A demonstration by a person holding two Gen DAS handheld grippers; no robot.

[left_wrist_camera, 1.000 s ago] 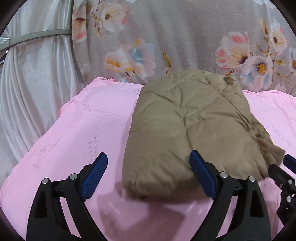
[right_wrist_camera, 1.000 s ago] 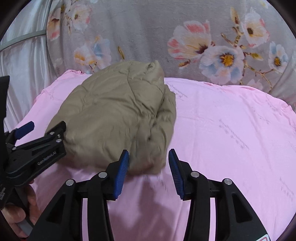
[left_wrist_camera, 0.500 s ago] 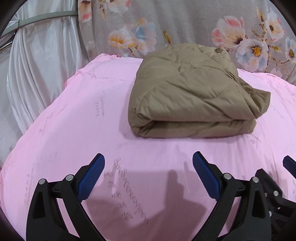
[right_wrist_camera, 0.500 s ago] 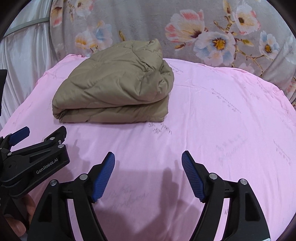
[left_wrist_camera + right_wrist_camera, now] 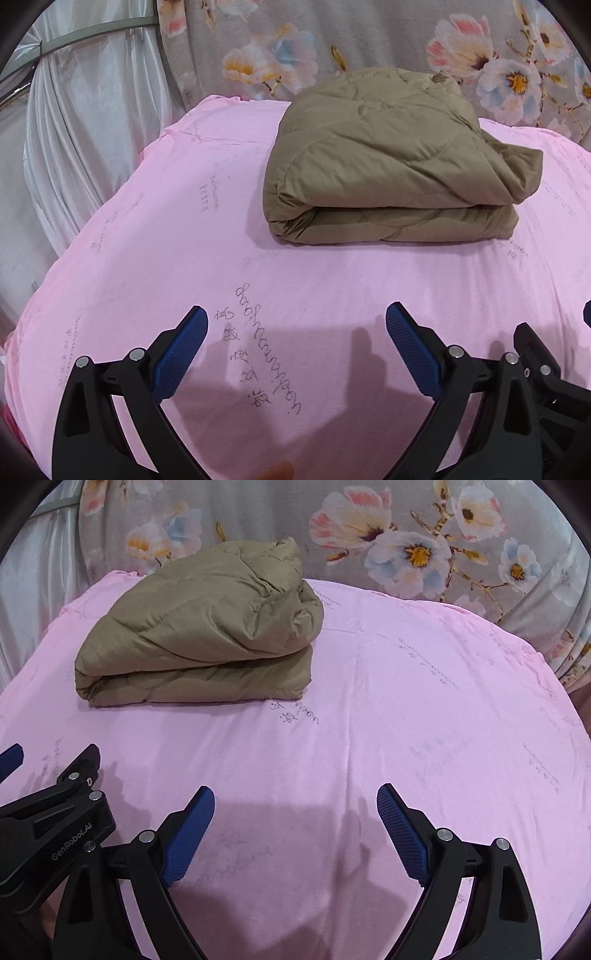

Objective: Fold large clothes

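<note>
**Folded jacket lies on pink sheet, both grippers clear of it**

A pink sheet printed with faint handwriting covers the work surface, backed by a grey floral curtain and a white drape at the left. A tan quilted jacket, folded into a thick rectangular bundle, rests near the sheet's far edge. The left gripper hovers over bare sheet well short of the bundle, jaws spread wide, gripping nothing. The right gripper sits just beside it, jaws likewise apart and empty.
</note>
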